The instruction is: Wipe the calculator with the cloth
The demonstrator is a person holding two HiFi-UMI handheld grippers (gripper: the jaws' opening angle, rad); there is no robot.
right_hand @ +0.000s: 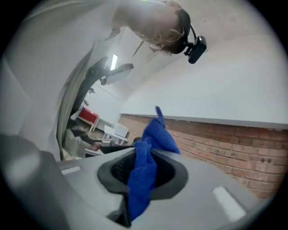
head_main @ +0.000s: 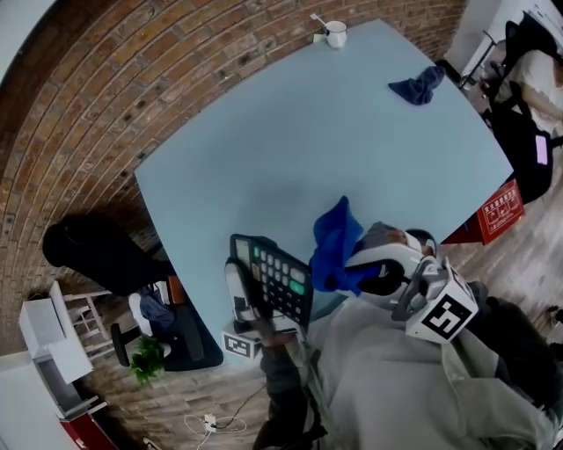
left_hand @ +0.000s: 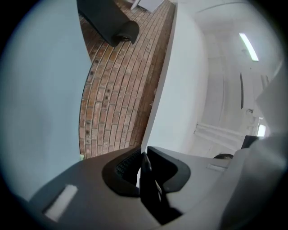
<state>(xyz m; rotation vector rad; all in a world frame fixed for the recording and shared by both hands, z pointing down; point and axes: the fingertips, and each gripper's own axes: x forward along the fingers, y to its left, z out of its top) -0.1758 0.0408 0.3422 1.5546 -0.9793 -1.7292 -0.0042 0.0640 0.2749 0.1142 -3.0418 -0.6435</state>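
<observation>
Standing beyond calculator [head_main: 273, 277] and cloth [head_main: 336, 242], a cup [head_main: 336, 35] holds a utensil [head_main: 318, 19].

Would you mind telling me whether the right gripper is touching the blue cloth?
Touching. In the right gripper view, the right gripper pinches the blue cloth between its pads.

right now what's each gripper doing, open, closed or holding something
left gripper: closed on the calculator, gripping it by its edge.
right gripper: closed on the blue cloth.
</observation>
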